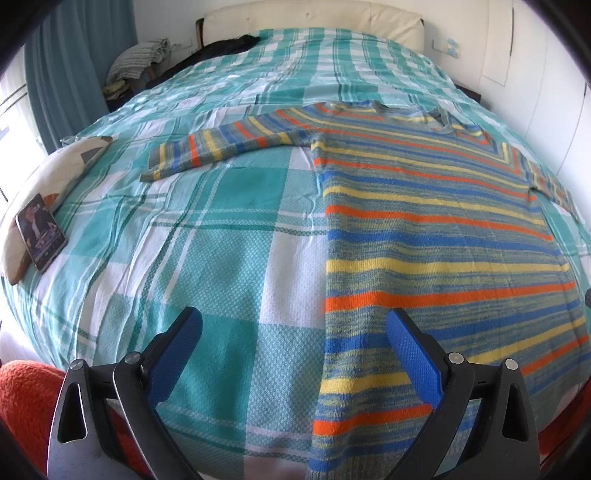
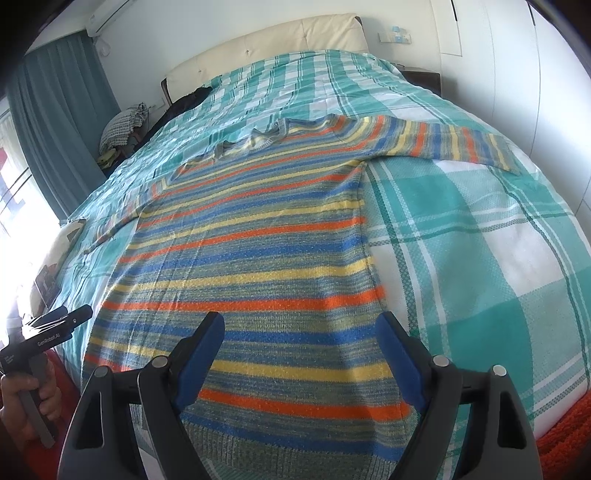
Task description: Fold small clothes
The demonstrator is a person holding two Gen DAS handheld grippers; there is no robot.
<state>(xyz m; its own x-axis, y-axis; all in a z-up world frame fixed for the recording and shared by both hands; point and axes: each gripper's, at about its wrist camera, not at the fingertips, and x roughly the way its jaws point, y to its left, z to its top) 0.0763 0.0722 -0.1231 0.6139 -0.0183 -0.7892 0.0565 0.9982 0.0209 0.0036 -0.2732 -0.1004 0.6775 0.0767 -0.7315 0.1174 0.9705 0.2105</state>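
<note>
Both grippers' jaws gape wide above the striped sweater (image 2: 251, 236), holding nothing.

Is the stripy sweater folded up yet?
No, the striped sweater lies spread flat on the bed, both sleeves stretched out sideways.

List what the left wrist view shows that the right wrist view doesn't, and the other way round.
Only the left wrist view: the left gripper head-on, jaws open, and the lit phone screen. Only the right wrist view: the right gripper, jaws open over the hem, the person's hand on the left gripper's handle, and the air conditioner. Both: the striped sweater spread flat, sleeves out, on the plaid bedspread, the headboard and the curtain.
</note>
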